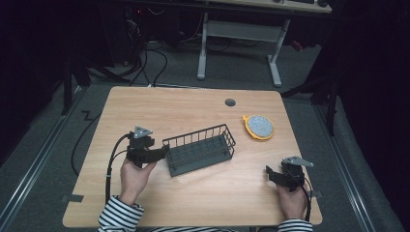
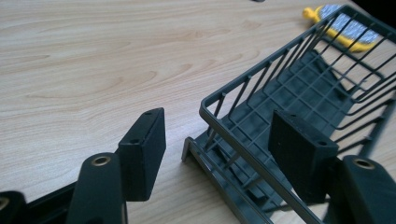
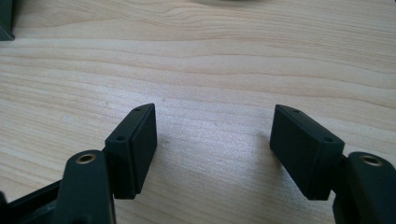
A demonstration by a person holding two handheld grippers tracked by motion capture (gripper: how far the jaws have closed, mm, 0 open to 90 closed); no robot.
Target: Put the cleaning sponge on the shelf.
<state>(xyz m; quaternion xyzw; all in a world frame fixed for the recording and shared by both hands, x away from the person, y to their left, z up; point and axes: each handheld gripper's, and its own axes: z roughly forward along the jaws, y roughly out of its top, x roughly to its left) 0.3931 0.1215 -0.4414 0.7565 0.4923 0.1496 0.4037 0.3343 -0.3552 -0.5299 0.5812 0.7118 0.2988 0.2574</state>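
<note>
The left gripper gaped wide, its jaws straddling the near end wall of the empty wire basket mid-table, unclamped. The right gripper stood equally wide over bare table, holding nothing. A yellow-rimmed scrubber lay beyond the basket; seemingly nothing was accomplished yet.

Dim room — grey floor, white-legged desk
</note>
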